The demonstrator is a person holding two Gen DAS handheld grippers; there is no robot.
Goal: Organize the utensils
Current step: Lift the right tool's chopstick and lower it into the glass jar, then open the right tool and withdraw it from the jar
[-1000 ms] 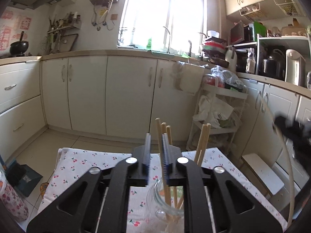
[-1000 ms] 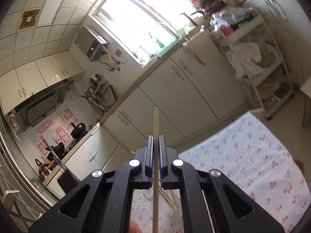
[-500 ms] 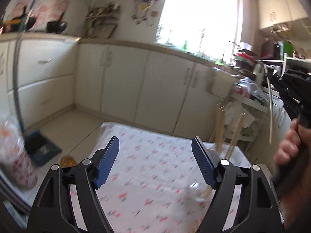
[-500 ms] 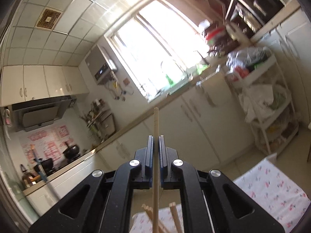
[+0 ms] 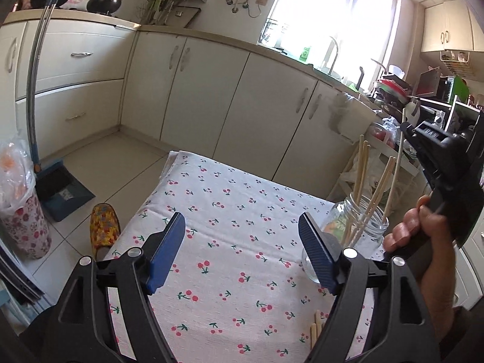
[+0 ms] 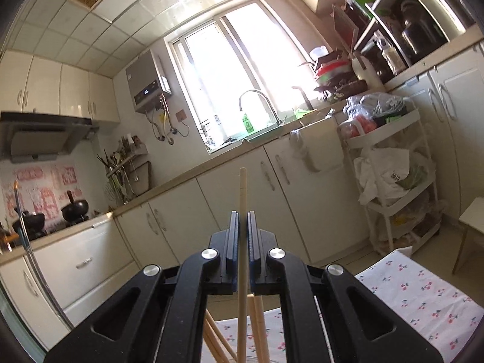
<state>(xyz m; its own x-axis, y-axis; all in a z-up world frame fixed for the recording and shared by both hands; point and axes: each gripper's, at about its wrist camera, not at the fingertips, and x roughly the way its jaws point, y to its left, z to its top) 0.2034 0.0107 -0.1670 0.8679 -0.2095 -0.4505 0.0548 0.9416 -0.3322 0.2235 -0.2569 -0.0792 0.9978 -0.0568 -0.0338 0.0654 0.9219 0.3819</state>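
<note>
A clear glass jar [image 5: 360, 227] stands on the cherry-print cloth [image 5: 236, 211] and holds several wooden chopsticks [image 5: 361, 166]. My right gripper [image 6: 242, 220] is shut on one wooden chopstick [image 6: 242, 193], held upright above the jar; it also shows in the left wrist view [image 5: 407, 133] with the chopstick's lower end in the jar mouth. My left gripper [image 5: 242, 251] is open and empty, low over the cloth left of the jar. More loose chopsticks [image 5: 316, 329] lie on the cloth near its right finger.
The cloth-covered table's far edge [image 5: 242, 169] faces white kitchen cabinets [image 5: 211, 96]. A white rolling cart [image 6: 393, 181] stands at the right. A dustpan [image 5: 63, 190], a slipper [image 5: 103, 227] and a bagged bin [image 5: 21, 211] sit on the floor at left.
My left gripper let go of the chopsticks in the jar, opened wide and drew back to the left. My right gripper tilted upright and brought its chopstick over the jar.
</note>
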